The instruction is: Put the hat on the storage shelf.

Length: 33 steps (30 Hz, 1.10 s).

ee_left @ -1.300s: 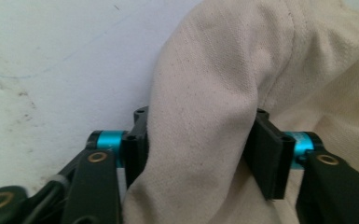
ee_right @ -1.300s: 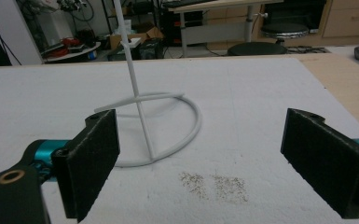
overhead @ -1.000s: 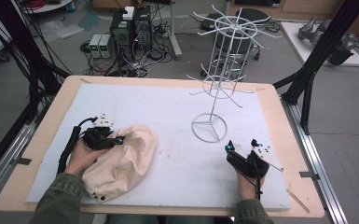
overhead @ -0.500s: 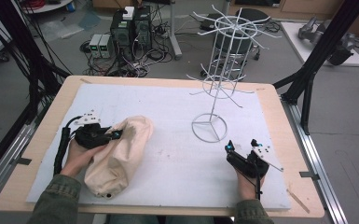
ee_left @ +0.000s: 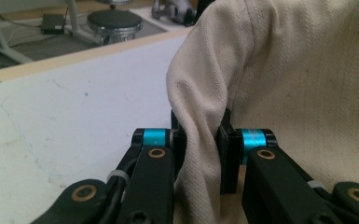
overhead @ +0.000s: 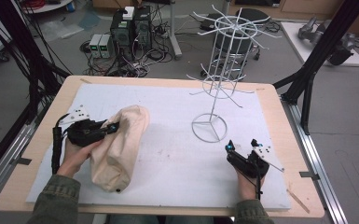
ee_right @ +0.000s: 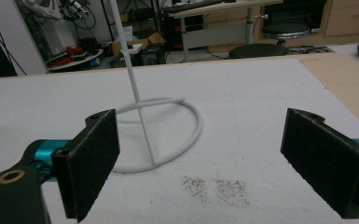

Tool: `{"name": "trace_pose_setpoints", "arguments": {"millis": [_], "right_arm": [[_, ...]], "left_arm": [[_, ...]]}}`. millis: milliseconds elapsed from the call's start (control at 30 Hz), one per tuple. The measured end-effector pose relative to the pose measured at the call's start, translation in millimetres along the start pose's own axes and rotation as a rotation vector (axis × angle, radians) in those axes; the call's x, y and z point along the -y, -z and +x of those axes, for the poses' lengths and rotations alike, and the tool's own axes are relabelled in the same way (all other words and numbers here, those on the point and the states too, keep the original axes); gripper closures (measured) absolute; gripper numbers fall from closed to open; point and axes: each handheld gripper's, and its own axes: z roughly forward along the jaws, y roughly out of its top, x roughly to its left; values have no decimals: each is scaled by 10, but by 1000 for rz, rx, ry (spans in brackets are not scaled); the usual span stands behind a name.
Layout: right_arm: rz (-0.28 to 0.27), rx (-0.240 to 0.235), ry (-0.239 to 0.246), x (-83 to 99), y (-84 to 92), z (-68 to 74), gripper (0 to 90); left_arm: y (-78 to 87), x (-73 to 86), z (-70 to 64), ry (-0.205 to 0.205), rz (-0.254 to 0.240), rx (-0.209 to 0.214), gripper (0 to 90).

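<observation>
**Left claw pinching a fold of the cream cloth bag, right claw gaping beside the wire rack**

The left claw [overhead: 113,127] is clamping tight on a fold of the cream cloth bag [overhead: 119,144]; in the left gripper view the fabric [ee_left: 279,93] is bunching between the two black pads [ee_left: 227,154], and the rest of the bag is bulging up and to the right of that claw. In the high view the bag is lying lengthwise on the tabletop, its near end pointing back toward the person's sleeve [overhead: 56,200].

The right claw [overhead: 240,146] is standing wide open and holding nothing, its pads [ee_right: 93,158] well apart. Just ahead of it the white wire rack [overhead: 224,74] is standing upright, its round base ring [ee_right: 168,135] resting on the surface between the two pads as the right gripper view sees it. A small scatter of dark specks [ee_right: 214,186] is lying on the sheet nearer that claw than the ring.

The tabletop [overhead: 279,107] is a pale wooden board covered by a white sheet [overhead: 168,158] showing faint scuffs. Beyond the far edge, past both claws, computer boxes and tangled cables [overhead: 130,42] are sitting on a grey floor, with a dark stool [overhead: 242,32] behind the rack and black frame struts [overhead: 326,51] rising at either side.
</observation>
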Motion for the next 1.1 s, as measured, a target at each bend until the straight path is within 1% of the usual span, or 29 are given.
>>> {"name": "trace_pose_setpoints", "arguments": {"millis": [100,233,333,500,533,567,600,633,700,733,767,800,967,1033,1100], "right_arm": [[1,-4,-5,-2,2,4,108],[-2,-7,-8,-3,-2,6,107],[-11,-10,-6,-5,-4,7,107],[-10,-24,-4,-6,-7,13,107],[-8,-30,-10,-6,-8,15,107],[-5,-39,-22,-5,-8,21,108],[-5,-45,-26,-5,-9,20,107],[-6,-49,-27,-5,-11,20,107],[-9,-55,-28,-6,-15,22,108],[-9,-58,-28,-7,-17,27,107],[-4,-61,-30,-7,-16,32,107],[-10,-63,-20,-8,-25,34,107],[-5,-92,-17,-8,-33,51,107],[-8,-91,-12,-10,-34,46,107],[-10,-89,-16,-10,-34,47,107]], "left_arm": [[58,-42,12,23,-54,20,801],[121,-104,-20,13,-116,46,801],[163,-164,-62,15,-161,80,801],[192,-319,-146,4,-184,94,798],[194,-360,-171,-2,-191,105,798],[194,-405,-203,-10,-197,112,798],[197,-454,-234,-28,-201,118,798],[197,-513,-275,-41,-216,125,798],[198,-600,-323,-48,-238,150,798],[197,-631,-340,-51,-247,157,799],[202,-681,-361,-62,-253,156,798],[203,-708,-372,-64,-259,155,798],[222,-854,-398,-61,-289,159,798],[235,-914,-414,-60,-308,161,798],[249,-989,-419,-68,-327,168,798]]}}
